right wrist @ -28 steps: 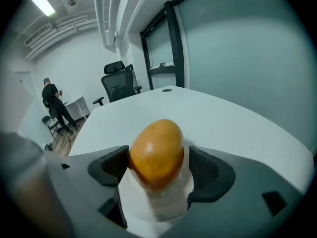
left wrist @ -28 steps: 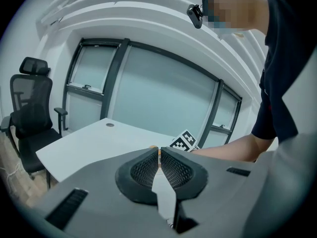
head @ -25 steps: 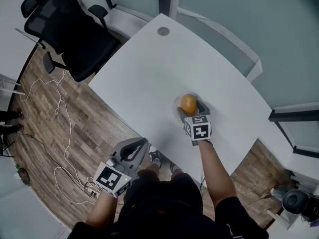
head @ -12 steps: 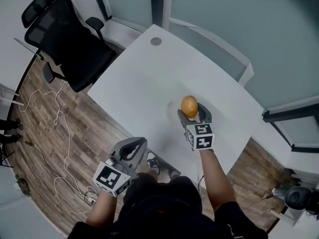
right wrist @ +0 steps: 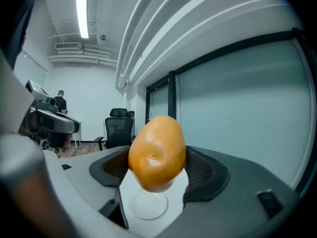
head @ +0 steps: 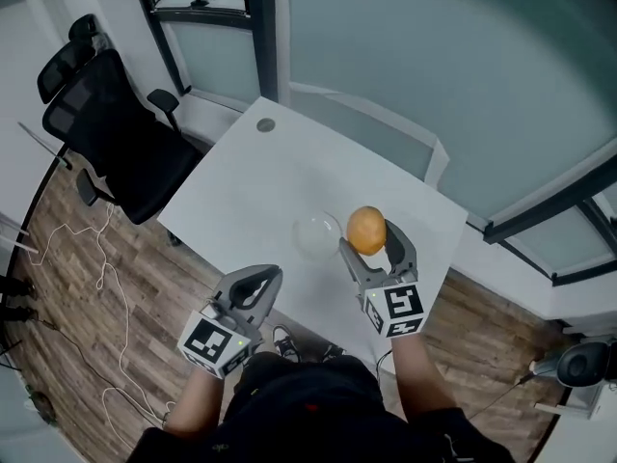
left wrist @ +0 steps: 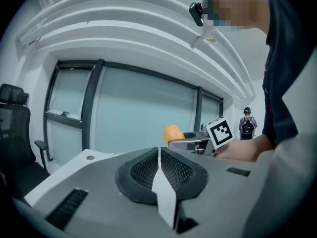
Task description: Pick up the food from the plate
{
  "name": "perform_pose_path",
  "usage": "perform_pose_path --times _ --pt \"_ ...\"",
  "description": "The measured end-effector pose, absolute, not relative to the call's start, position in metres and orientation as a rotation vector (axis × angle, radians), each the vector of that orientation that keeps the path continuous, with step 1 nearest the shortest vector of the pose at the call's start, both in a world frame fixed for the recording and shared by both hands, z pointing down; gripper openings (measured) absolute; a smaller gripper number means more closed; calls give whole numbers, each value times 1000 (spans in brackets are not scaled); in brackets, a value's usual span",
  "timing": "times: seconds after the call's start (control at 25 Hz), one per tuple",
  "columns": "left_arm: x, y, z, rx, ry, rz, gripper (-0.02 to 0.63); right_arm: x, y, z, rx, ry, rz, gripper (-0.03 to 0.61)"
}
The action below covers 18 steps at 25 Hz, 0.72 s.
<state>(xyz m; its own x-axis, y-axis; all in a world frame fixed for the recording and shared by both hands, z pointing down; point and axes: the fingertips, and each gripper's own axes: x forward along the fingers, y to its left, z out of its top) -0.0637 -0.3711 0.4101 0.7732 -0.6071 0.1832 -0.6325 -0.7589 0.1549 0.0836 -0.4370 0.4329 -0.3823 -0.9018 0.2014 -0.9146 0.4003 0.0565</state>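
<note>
My left claw (left wrist: 159,155) sits low and close to my body, its jaws pressed flat together with nothing between them. My right claw (right wrist: 157,168) has its jaws spread about halfway and clamped on the food (right wrist: 157,150) — a smooth orange-brown lump, standing on end between the pads and poking up past their tips. Below that claw and just left of its tips, the clear plate (head: 316,235) lies on the white table (head: 260,177). Past the table's far-left edge — well off from either claw — a black office chair (head: 111,123) stands on the wood floor (head: 87,258).
</note>
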Motion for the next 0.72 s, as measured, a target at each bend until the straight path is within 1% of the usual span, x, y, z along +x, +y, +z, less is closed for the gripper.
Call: perform_pose_path --times 0.16,0.4,0.56,0.72 --pt "-50 -367 387 2830 -959 149 34 101 -407 394 1667 -2461 2 356" --pt "-28 -360 364 2912 -925 98 34 128 -374 363 1737 -2451 -67 356" --pt "-16 -348 361 2944 -879 89 34 132 -356 345 1747 -2471 -144 356" --pt "-8 -341 359 2955 -843 106 34 133 -350 340 1751 -2473 -153 356"
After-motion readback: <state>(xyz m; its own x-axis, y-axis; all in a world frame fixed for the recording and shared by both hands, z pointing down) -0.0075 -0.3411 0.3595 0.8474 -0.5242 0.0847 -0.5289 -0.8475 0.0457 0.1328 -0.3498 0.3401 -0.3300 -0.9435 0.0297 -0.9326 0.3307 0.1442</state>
